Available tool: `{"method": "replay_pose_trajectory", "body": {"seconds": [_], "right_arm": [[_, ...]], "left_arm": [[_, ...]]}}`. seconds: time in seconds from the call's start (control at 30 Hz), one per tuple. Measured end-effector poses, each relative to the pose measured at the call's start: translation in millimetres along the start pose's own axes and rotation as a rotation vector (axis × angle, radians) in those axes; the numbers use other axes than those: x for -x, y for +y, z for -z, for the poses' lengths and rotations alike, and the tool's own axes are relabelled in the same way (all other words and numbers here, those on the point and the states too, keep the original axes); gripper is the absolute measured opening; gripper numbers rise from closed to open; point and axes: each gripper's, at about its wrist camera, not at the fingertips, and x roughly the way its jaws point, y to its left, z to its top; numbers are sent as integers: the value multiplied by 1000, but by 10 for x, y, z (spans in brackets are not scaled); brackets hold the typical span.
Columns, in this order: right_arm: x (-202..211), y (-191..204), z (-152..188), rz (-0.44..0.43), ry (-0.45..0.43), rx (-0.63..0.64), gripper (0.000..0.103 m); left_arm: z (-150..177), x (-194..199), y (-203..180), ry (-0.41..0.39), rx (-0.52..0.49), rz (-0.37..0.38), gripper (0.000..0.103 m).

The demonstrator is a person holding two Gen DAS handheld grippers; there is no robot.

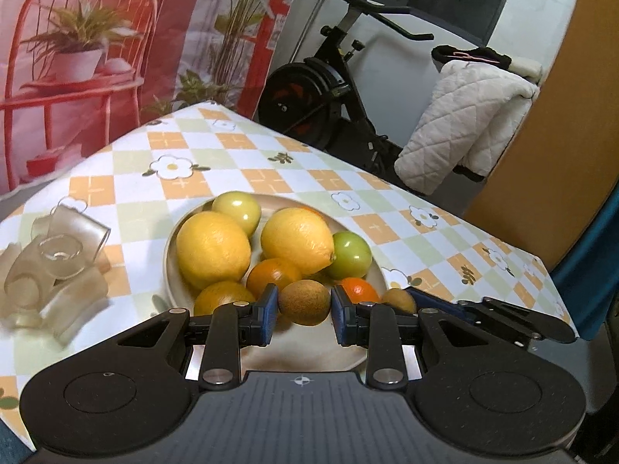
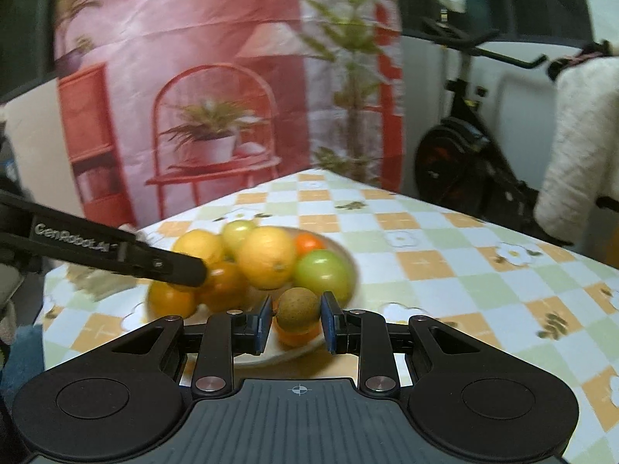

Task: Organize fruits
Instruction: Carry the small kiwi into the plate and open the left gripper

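A cream plate (image 1: 170, 270) on the checkered tablecloth holds two big lemons (image 1: 212, 249), green tomatoes (image 1: 350, 255), oranges (image 1: 272, 274) and brown kiwis. My left gripper (image 1: 303, 309) stands with its blue pads on both sides of a kiwi (image 1: 304, 301) at the plate's near edge, with small gaps showing. My right gripper (image 2: 294, 319) brackets another kiwi (image 2: 296, 308) over the plate's (image 2: 348, 263) right front; the pads seem to touch it. The left gripper's arm (image 2: 96, 249) crosses the right wrist view from the left.
Clear glass cups (image 1: 58, 266) lie in a cluster left of the plate. The table's far edge (image 1: 348, 162) drops off toward an exercise bike (image 1: 329, 89) and a white quilted jacket (image 1: 464, 123). A red printed backdrop (image 1: 96, 58) hangs behind.
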Motion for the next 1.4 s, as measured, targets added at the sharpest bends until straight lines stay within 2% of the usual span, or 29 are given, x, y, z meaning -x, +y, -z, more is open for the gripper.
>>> {"method": "replay_pose_trajectory", "body": {"seconds": [0.6,1.4], "right_arm": [[-265,263,49,-24,103,100,24],[-290,194,74,-5,108,95,25]], "left_arm": [[89,-86,143,69,40,15,31],[134,-173,109,92,16,-2,31]]}}
